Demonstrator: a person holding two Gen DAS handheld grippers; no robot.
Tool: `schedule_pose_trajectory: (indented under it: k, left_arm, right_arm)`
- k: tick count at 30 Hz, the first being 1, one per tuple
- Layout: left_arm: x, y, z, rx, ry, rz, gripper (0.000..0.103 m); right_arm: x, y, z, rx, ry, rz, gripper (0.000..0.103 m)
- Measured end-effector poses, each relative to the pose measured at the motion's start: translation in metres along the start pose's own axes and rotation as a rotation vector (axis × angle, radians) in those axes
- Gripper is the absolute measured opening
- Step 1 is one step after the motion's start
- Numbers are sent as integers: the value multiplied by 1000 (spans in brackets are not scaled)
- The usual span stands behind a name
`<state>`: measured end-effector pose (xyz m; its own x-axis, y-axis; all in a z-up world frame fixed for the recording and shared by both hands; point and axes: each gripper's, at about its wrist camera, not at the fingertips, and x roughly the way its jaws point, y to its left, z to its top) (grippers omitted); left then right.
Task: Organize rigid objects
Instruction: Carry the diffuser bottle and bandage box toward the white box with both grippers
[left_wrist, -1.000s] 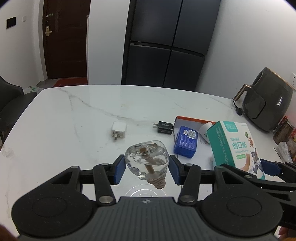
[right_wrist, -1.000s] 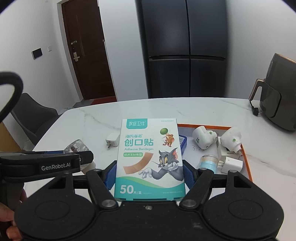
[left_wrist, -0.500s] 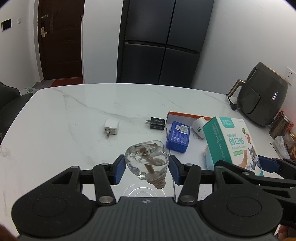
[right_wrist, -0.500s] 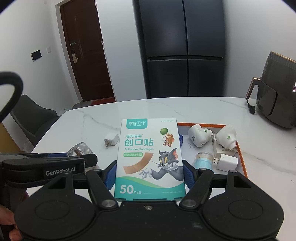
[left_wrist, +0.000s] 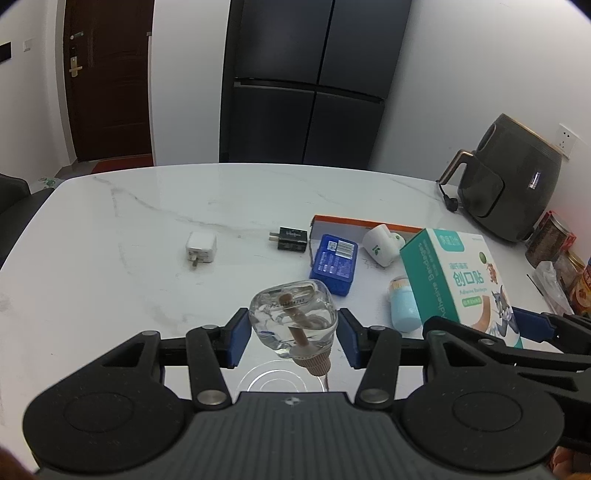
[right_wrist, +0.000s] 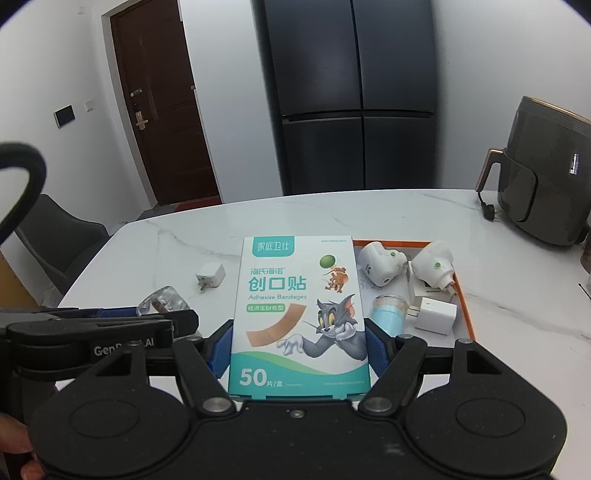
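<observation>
Left wrist view alone shows the black charger (left_wrist: 291, 239) and blue box (left_wrist: 333, 268) at 12 o'clock of the left gripper (left_wrist: 293, 338), which is clenched on a clear glass bottle (left_wrist: 293, 319) with a tan wick, held above the marble table (left_wrist: 110, 258). Right wrist view alone shows the whole orange-rimmed tray (right_wrist: 466, 310): two rounded white plug-in heaters (right_wrist: 380, 263), a white cube adapter (right_wrist: 435, 316) and a pale blue cylinder (right_wrist: 388, 314) inside. The right gripper (right_wrist: 297, 350) grips a glossy bandage carton (right_wrist: 299, 317), at 9 o'clock of the tray; a white charger (right_wrist: 210, 275) lies on the table at 10 o'clock.
</observation>
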<state>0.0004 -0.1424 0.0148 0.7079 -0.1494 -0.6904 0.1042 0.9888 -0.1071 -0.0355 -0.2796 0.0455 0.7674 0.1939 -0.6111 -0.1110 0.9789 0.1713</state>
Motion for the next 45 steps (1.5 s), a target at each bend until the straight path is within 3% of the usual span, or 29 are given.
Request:
schedule_pose_trajectory:
  k: [45]
  left_arm:
    - [12,-90,-15,121,25,-146,51]
  right_arm:
    - [-48,-87,-21,121,-33,-158,83]
